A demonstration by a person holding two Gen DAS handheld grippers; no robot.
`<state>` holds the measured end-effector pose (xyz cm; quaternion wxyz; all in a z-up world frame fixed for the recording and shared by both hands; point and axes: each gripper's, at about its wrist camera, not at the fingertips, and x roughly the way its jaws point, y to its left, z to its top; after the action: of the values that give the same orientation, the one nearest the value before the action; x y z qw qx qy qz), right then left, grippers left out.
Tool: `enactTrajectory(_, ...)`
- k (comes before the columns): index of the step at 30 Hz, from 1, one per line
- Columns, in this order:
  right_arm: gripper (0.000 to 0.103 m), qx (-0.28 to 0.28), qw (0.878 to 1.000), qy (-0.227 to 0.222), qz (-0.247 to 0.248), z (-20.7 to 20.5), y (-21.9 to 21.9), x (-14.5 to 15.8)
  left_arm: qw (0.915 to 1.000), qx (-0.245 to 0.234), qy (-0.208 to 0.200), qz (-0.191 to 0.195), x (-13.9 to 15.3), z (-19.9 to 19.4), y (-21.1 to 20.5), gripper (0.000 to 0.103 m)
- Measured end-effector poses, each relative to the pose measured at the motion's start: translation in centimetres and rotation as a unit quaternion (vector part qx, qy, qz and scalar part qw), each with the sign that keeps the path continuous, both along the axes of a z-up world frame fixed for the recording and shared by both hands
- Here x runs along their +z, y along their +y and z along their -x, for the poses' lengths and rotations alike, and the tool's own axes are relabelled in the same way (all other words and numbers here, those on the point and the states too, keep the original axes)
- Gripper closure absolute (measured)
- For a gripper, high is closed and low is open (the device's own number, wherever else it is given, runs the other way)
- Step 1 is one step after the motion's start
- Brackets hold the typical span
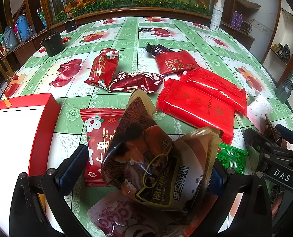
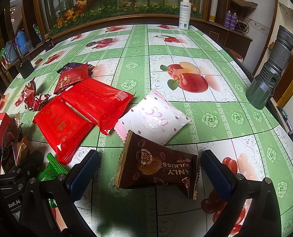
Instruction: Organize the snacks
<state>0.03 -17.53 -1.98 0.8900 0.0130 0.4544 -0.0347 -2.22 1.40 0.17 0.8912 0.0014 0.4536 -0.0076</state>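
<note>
Our left gripper (image 1: pixel 146 169) seems clamped on the sesame packet (image 1: pixel 152 158) — we swing it level over the red box (image 1: pixel 38 122); our right gripper (image 2: pixel 148 175), fingers apart, brackets the brown packet (image 2: pixel 158 167).

**Bright, even light; heavy fisheye curve**

Both views are brightly and evenly lit. Shadows are soft and short: one lies beside the red packs (image 2: pixel 83 116), another under the brown packet (image 2: pixel 158 167). Glare streaks the glossy sesame packet (image 1: pixel 146 158) and the red packs' film. The tablecloth (image 2: pixel 186 49) shines pale toward the far side. Straight grid lines bow strongly outward, and black vignette fills all 4 corners. A green fringe colours the right wrist view's right rim. The pink packet (image 1: pixel 115 217) at the bottom edge is blurred.
</note>
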Motion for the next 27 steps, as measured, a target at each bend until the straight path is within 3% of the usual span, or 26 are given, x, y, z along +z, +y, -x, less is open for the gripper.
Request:
enactTrajectory(10,0.0,0.005,1.0,0.004,-0.001,0.2,-0.1,0.0,0.9997,-0.009,0.022,0.003,0.3,0.7,0.8,0.0)
enactTrajectory(12,0.0,0.006,1.0,0.013,-0.003,0.2,-0.5,0.1,1.0,-0.006,0.003,0.007,1.1,1.8,1.4,0.0)
enactTrajectory(15,0.0,0.001,0.999,0.012,-0.042,0.5,-1.8,0.8,0.9983,-0.02,-0.047,-0.029,3.3,4.5,1.6,0.0)
enactTrajectory(19,0.0,0.016,0.987,-0.073,-0.142,3.0,-3.9,3.4,0.9922,-0.06,-0.102,-0.041,5.5,8.2,2.2,0.0)
enactTrajectory(22,0.0,0.027,0.983,-0.103,-0.15,4.4,-4.6,4.5,0.9897,-0.082,-0.113,-0.031,5.9,10.0,2.9,0.0)
enactTrajectory(27,0.0,0.02,0.982,-0.144,-0.124,6.8,-6.5,5.4,0.9912,-0.092,-0.092,-0.023,4.8,11.2,3.3,0.0)
